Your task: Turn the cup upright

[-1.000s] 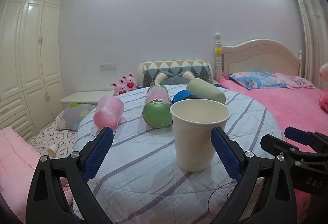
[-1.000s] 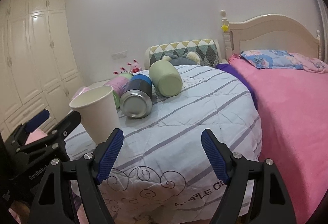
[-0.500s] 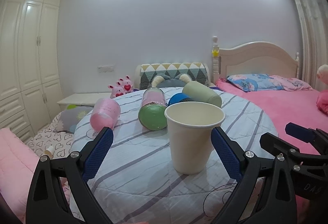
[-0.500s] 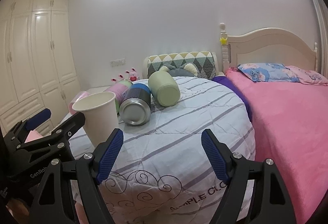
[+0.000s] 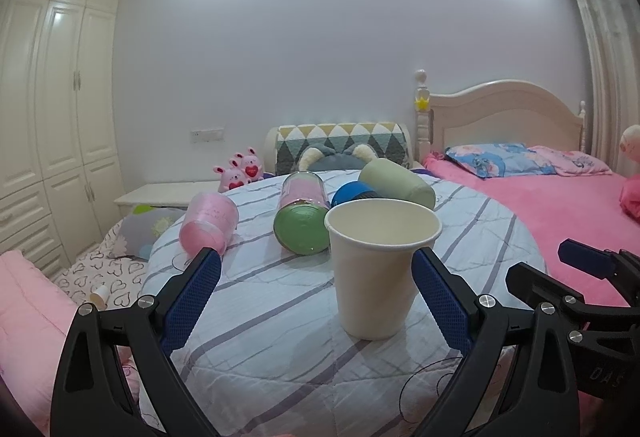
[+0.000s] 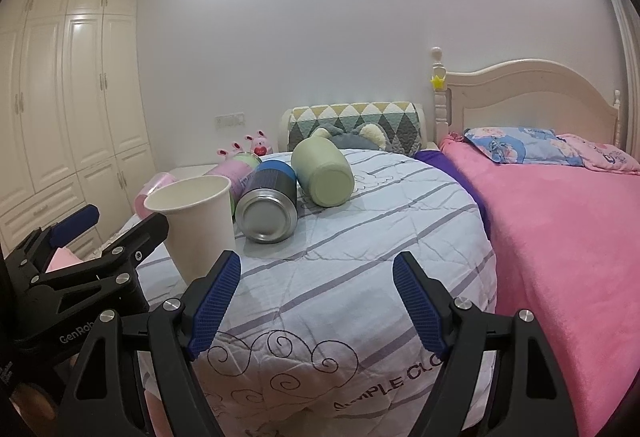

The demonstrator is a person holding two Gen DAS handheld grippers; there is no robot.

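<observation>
A white paper cup (image 5: 376,269) stands upright, mouth up, on the round table with a striped cloth (image 5: 280,317). My left gripper (image 5: 316,301) is open, its blue pads either side of the cup and a little nearer me, not touching it. The cup also shows in the right wrist view (image 6: 198,225), at the left. My right gripper (image 6: 316,301) is open and empty over the table's front part, right of the cup. The left gripper's body (image 6: 80,269) shows at the left of that view.
Behind the cup several cups lie on their sides: a pink one (image 5: 208,223), a green-bottomed pink one (image 5: 302,221), a blue and steel one (image 6: 268,207) and a pale green one (image 6: 324,173). A pink bed (image 6: 568,237) stands right of the table. A wardrobe (image 5: 48,125) stands left.
Both grippers have drawn back slightly and tilted up, so the view has risen. The cup has stayed upright in place. Both grippers remain open.
</observation>
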